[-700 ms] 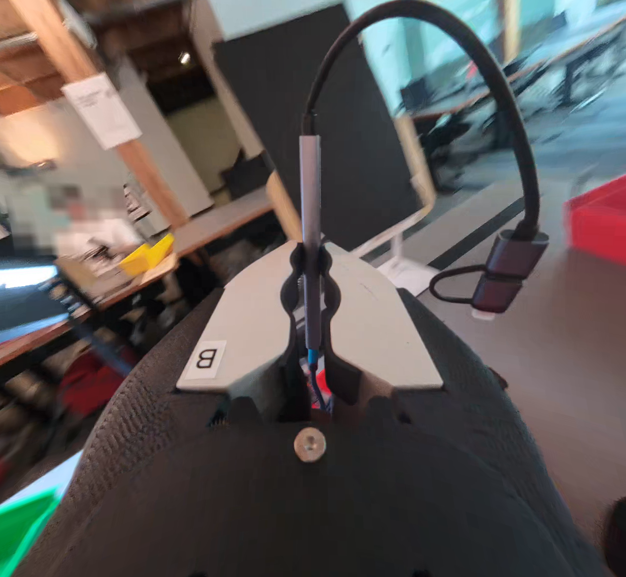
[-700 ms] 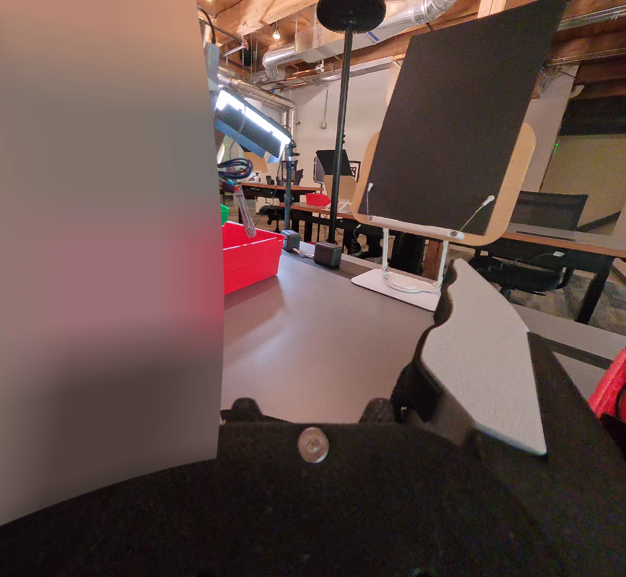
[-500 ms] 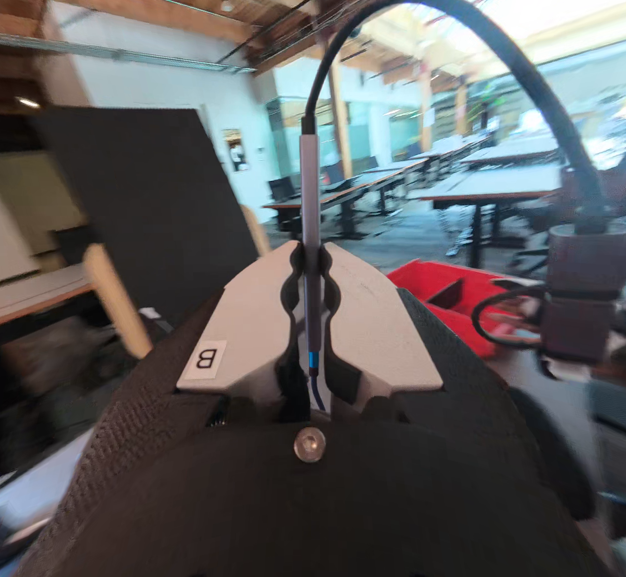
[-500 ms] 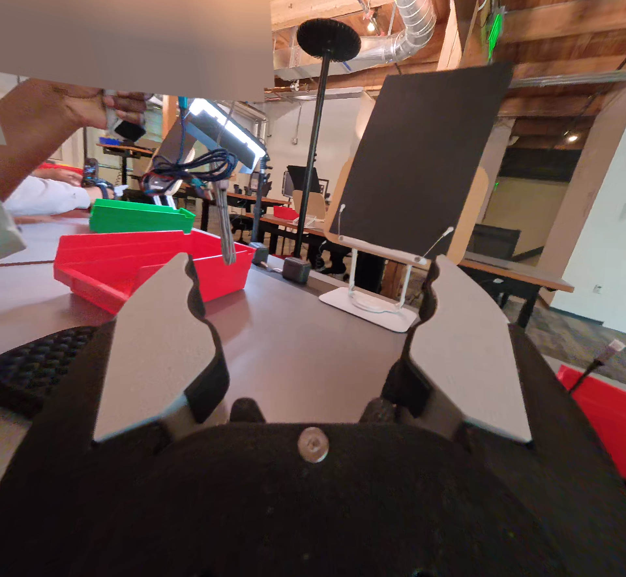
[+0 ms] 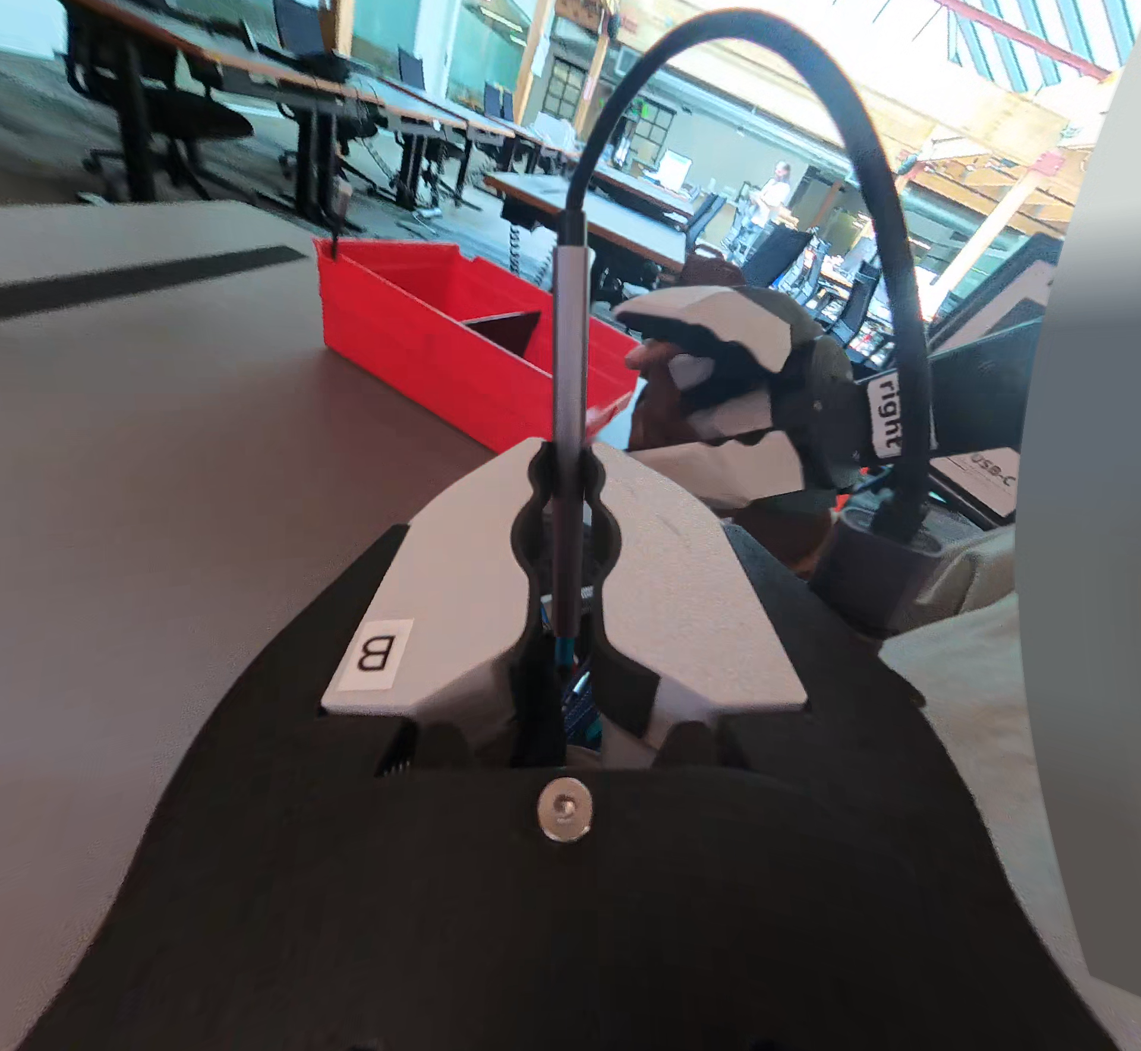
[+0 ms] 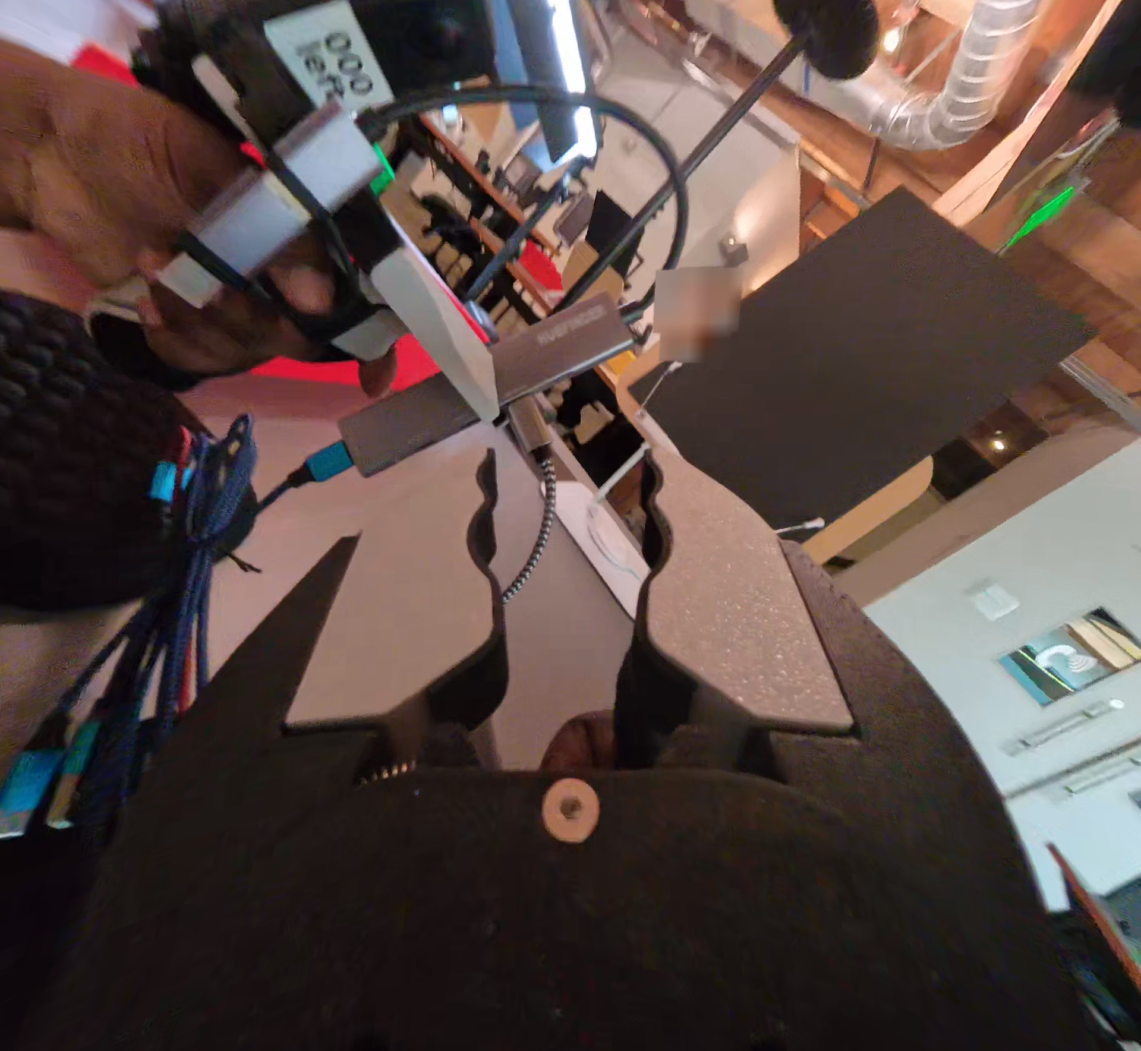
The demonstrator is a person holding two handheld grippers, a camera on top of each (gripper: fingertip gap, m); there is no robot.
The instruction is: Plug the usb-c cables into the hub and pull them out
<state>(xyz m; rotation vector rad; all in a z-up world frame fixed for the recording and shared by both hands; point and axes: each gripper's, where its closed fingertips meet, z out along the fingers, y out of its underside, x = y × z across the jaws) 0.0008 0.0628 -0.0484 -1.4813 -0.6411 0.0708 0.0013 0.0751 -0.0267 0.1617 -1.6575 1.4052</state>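
Red bin [image 5: 432, 336] on grey table [image 5: 185, 404]

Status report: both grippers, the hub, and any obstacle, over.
Left gripper shut on the hub, held edge-up. Right gripper open, empty, facing a braided cable plugged into the hub. Blue cable bundle dangling left; nothing between the fingers.

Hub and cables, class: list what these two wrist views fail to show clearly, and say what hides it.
- Left wrist view: the hub shows only its thin edge; its ports are hidden, and the left gripper covers its lower half.
- Right wrist view: the hub is partly behind a gripper finger.
- Right wrist view: the loose cable bundle runs off the left edge.
- Right wrist view: the braided cable disappears behind the right gripper.
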